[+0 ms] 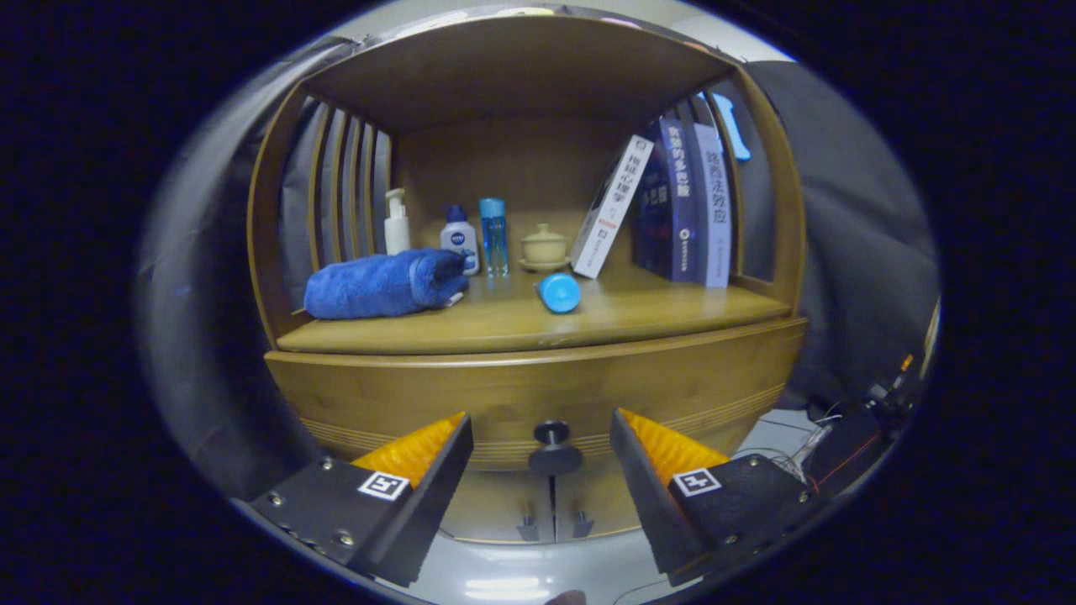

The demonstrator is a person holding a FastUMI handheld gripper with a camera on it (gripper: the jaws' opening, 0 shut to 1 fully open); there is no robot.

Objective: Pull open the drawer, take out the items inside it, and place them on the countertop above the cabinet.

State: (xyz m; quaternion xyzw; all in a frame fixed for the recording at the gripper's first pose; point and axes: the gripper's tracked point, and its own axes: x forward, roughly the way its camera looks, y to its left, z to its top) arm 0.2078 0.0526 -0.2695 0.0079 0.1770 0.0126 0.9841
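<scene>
Wooden drawer point(521, 391) shut, knob point(552, 434) between empty wide-open tool point(542, 433); towel point(382, 284) above.

A wooden cabinet point(538, 378) stood just ahead of the fingers, its open shelf roofed by a wooden top point(513, 71) with slats point(345, 193) on the left side. Dark cloth point(849, 235) hung behind and to either side. A pale floor point(504, 576) lay below, glossy with reflected light. Cables point(828, 437) lay on the floor to the right of the cabinet.

Gripper point(542, 437) spread, free gap (knob point(552, 447) centred); countertop point(656, 315) crowded.
</scene>
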